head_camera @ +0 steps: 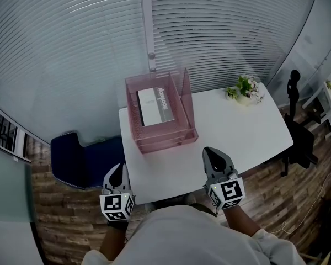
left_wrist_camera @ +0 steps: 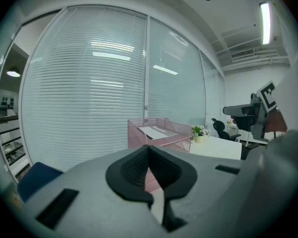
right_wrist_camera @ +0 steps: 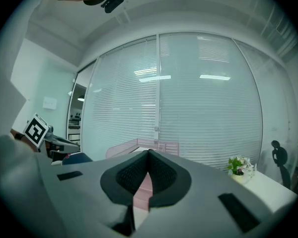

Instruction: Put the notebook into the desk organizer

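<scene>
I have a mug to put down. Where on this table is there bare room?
The white table is bare across its right half, between the desk organizer and the right edge, in front of the flower pot. A bare strip also runs along the front edge. The back left corner is crowded: the organizer, with the notebook inside, fills it.

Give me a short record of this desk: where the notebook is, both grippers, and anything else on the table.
notebook: white and grey notebook, flat in the top tray of the pink mesh desk organizer
left gripper: shut, empty, by the near-left corner
right gripper: shut, empty, over the near edge
table: white rectangular table
also there: small pot of flowers, far right
</scene>
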Demonstrator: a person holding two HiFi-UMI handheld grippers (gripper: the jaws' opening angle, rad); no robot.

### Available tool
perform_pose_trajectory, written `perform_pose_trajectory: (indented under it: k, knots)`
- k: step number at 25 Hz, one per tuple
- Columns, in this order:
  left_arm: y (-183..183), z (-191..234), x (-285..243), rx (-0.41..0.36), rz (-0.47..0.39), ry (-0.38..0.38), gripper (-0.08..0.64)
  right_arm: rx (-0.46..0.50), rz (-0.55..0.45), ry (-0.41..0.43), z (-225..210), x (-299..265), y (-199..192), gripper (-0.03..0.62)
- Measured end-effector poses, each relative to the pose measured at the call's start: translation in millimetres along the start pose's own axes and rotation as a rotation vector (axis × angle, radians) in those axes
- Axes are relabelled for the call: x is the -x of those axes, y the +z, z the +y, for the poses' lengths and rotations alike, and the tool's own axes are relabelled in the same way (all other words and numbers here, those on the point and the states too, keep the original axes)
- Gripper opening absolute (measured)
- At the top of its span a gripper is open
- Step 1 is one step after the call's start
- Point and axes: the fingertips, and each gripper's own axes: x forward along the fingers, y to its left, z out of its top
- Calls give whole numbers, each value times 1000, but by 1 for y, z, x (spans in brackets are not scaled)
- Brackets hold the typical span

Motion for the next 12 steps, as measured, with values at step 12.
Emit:
perform_pose_trajectory:
  k: [12]
  knots:
    - [-3, -7, 1, 2, 0, 3, 8, -3, -7, -5, -7, 1, -2, 14]
